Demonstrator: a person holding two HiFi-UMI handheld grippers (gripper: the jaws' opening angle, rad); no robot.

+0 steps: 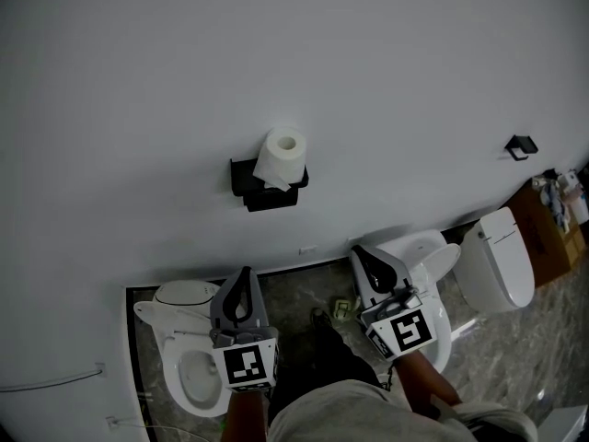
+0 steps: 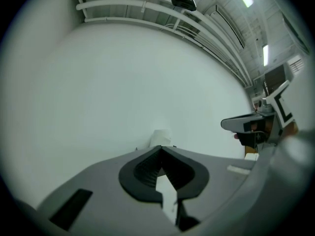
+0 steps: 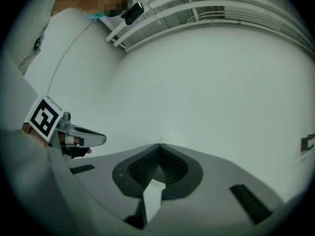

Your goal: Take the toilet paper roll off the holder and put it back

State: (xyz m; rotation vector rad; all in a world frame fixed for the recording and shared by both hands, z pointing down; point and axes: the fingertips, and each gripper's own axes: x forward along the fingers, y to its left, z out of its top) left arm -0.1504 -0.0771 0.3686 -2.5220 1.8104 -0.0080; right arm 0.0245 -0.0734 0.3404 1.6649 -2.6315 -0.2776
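Note:
A white toilet paper roll [image 1: 281, 157] sits on a black holder [image 1: 268, 189] fixed to the white wall, with a loose sheet hanging over the front. Both grippers are held low, well short of it. My left gripper [image 1: 245, 272] is shut with nothing between its jaws and points up toward the wall below the holder. In the left gripper view, the roll [image 2: 161, 136] peeks just over the shut gripper [image 2: 161, 147]. My right gripper [image 1: 356, 250] is to the right and lower, also shut and empty [image 3: 158, 145].
A white toilet [image 1: 187, 357] with its seat open stands under the left gripper. A second toilet [image 1: 431, 258] and a third [image 1: 498, 256] stand to the right. A small black hook [image 1: 521, 145] hangs on the wall at far right, above a brown box [image 1: 550, 224].

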